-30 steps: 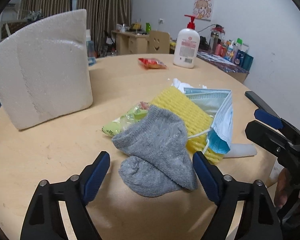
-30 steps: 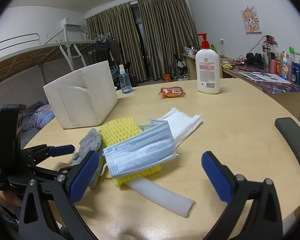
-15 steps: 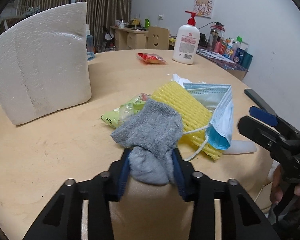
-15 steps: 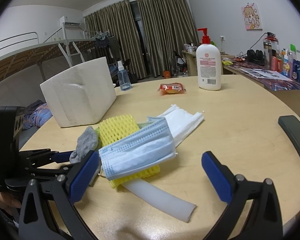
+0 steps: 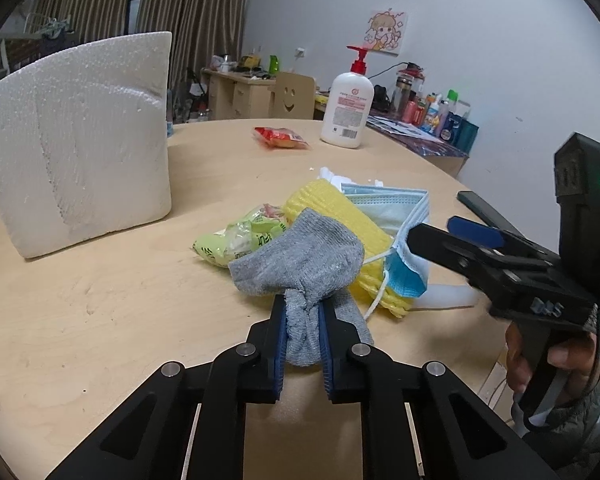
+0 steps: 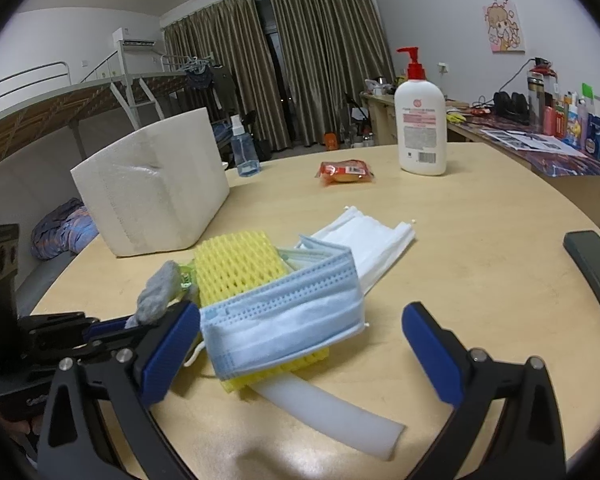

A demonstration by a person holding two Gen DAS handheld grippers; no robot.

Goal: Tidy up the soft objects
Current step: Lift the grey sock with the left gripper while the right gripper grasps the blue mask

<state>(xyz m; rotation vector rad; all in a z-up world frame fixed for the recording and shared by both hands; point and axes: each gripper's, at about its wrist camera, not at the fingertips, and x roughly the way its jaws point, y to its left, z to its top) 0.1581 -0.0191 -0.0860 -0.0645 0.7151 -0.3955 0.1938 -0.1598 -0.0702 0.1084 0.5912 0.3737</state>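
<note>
Left wrist view alone shows green packet (image 5: 236, 240) under sock (image 5: 300, 264).

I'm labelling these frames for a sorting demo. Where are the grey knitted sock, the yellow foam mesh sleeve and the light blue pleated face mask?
grey knitted sock (image 5: 300, 264): left wrist view, bunched upper part.
yellow foam mesh sleeve (image 6: 236, 264): right wrist view, upper netted face.
light blue pleated face mask (image 6: 284, 320): right wrist view, front pleats.

1 sock (image 5: 300, 264), 2 masks (image 6: 288, 320), 1 yellow net (image 6: 236, 264), 1 bottle (image 6: 420, 128), 2 snack packets (image 5: 240, 236)
</note>
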